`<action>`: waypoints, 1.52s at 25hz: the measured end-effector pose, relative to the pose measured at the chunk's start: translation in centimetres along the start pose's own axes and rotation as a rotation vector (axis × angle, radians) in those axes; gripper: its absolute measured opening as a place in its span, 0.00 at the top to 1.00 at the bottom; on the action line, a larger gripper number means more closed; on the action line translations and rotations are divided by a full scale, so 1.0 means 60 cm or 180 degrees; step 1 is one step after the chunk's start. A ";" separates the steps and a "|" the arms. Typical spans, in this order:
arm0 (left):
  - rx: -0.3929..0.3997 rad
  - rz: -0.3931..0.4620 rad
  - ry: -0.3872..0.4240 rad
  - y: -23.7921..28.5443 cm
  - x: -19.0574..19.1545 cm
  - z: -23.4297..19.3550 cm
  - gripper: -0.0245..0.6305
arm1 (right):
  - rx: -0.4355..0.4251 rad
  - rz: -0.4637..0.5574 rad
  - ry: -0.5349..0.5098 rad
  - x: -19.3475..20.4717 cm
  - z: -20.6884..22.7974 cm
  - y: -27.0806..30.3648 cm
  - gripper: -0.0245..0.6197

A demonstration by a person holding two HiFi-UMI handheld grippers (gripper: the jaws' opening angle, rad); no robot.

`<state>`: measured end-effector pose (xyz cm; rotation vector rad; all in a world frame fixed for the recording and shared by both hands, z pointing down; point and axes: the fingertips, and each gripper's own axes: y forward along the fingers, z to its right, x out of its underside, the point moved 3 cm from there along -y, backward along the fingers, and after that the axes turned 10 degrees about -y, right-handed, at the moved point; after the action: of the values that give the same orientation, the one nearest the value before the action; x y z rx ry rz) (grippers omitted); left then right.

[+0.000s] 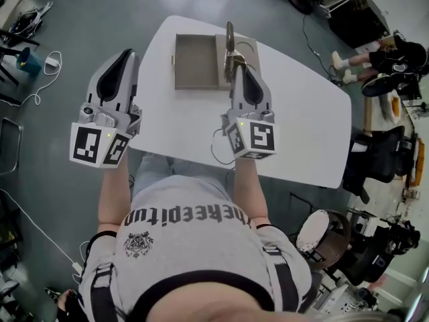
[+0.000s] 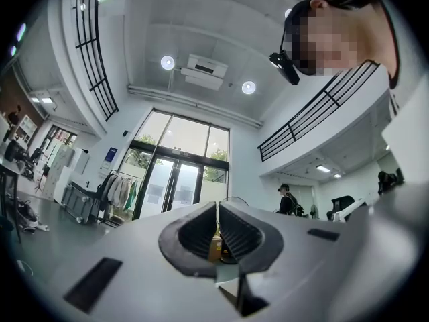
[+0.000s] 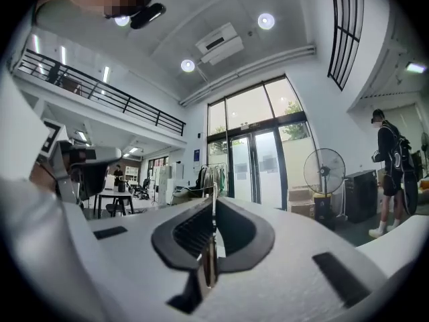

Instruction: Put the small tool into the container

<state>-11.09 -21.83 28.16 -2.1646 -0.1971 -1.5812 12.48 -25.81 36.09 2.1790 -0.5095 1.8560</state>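
Two tongs, one tool, one container, one bench. The right tongs (image 1: pixel 236 66) are pinched on the thin flat metal tool (image 1: pixel 230 37), held upright over the right edge of the shallow grey-brown square container (image 1: pixel 196 62) on the white rounded bench (image 1: pixel 301 126). The left tongs (image 1: pixel 126 56), pressed together and empty, are held off the bench's left edge. Container and bench are shown in the head view only; the closed gaps are shown in the gripper views

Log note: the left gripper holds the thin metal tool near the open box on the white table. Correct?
Wrong gripper: the right gripper holds the tool near the box on the table, as the head view shows.
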 end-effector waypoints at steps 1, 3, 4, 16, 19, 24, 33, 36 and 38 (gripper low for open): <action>-0.0001 -0.0010 -0.0013 0.002 0.000 -0.012 0.94 | -0.0009 -0.0079 -0.0009 0.013 -0.008 0.013 0.95; -0.0007 -0.0027 -0.0046 0.008 0.000 -0.031 0.94 | -0.0025 -0.0237 -0.0028 0.037 -0.020 0.034 0.95; -0.0008 -0.0035 -0.0058 0.011 -0.001 -0.038 0.94 | -0.0030 -0.0311 -0.0040 0.049 -0.025 0.042 0.95; 0.0123 -0.0145 -0.0148 0.049 0.011 -0.111 0.94 | 0.0006 -0.1096 -0.0088 0.181 -0.061 0.115 0.95; 0.0158 -0.0180 -0.0177 0.058 0.016 -0.127 0.94 | 0.0007 -0.1225 -0.0127 0.200 -0.068 0.130 0.95; 0.0197 -0.0243 -0.0222 0.071 0.028 -0.148 0.94 | -0.0010 -0.1479 -0.0212 0.240 -0.075 0.151 0.95; 0.0149 -0.0313 -0.0263 0.078 0.038 -0.202 0.94 | -0.0035 -0.1856 -0.0420 0.301 -0.095 0.188 0.95; 0.0118 -0.0327 -0.0268 0.078 0.040 -0.218 0.94 | -0.0032 -0.1987 -0.0510 0.322 -0.099 0.197 0.95; 0.0098 -0.0342 -0.0272 0.078 0.041 -0.229 0.94 | -0.0038 -0.2092 -0.0600 0.336 -0.103 0.204 0.95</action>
<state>-20.44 -32.32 32.51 -2.2331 -0.3680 -1.5331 4.65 -36.76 56.44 2.1610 0.1627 1.2985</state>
